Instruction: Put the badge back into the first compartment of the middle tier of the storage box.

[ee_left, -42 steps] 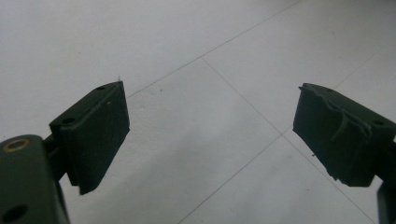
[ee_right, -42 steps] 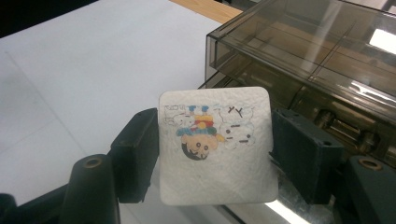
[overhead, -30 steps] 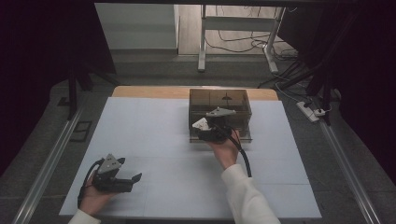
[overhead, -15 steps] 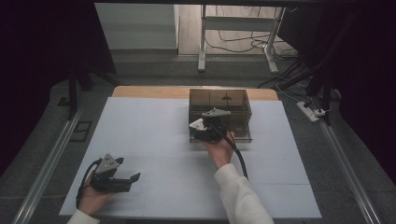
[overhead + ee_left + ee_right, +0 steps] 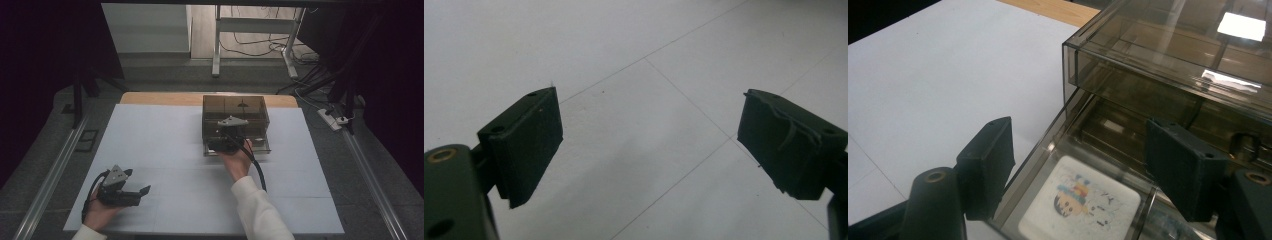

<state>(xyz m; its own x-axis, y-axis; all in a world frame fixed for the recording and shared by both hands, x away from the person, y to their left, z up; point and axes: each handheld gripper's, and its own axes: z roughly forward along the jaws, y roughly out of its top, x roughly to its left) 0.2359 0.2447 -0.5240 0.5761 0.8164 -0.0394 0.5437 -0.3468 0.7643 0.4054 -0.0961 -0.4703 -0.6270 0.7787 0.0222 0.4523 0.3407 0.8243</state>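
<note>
The smoked plastic drawer box (image 5: 235, 117) is sitting toward twelve o'clock on the white table (image 5: 150, 150), a little right of centre, and its lower drawer (image 5: 1083, 150) is standing pulled out toward the person. Lying flat inside that drawer is a small white card with a cartoon print (image 5: 1080, 205), close to the front wall.

The right gripper (image 5: 1083, 165) is hovering right over that front edge, its jaws having just been opening; they are now standing parted with nothing pinched between them, one outside the drawer's left wall at nine o'clock, the other above the drawer's inside at three o'clock. In the high view the right gripper (image 5: 226, 142) is sitting just at the box's near side.

Judging from this, the drawer handling is the step in hand. To do it well, the gripper should be backing straight out along the drawer's line, jaws clear of the walls, so the light box is not dragging or twisting on the table.

Down at seven o'clock, well apart, the left gripper (image 5: 142, 192) is resting low over the table, jaws spread wide, holding nothing.
</note>
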